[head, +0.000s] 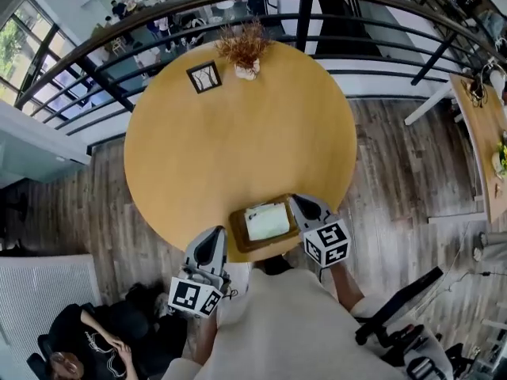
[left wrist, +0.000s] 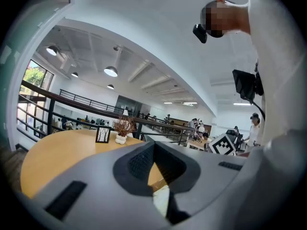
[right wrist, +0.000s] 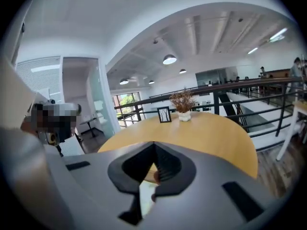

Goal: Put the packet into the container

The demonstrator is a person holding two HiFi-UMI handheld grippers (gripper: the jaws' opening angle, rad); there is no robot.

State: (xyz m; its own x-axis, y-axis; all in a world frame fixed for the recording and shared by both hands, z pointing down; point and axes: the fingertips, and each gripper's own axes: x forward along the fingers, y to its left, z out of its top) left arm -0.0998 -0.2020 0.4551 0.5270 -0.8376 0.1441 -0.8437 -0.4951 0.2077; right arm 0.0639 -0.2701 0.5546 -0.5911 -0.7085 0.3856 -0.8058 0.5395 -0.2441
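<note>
Round table (head: 238,133): packet (head: 267,221) sits in container (head: 238,229) at 6 o'clock.
Left gripper (head: 213,237), right gripper (head: 300,202) both pinched closed, empty; task looks done.

Round table (head: 238,149) bears container (head: 236,228); picture frame (head: 204,77); dried plant (head: 245,50).

Open mezzanine of a café-like communal hall, round tan wooden worktop (head: 238,149) beside curved black metal railing (right wrist: 217,104), people seated at tables below (head: 162,26), round pendant ceiling lamps (right wrist: 169,59).
</note>
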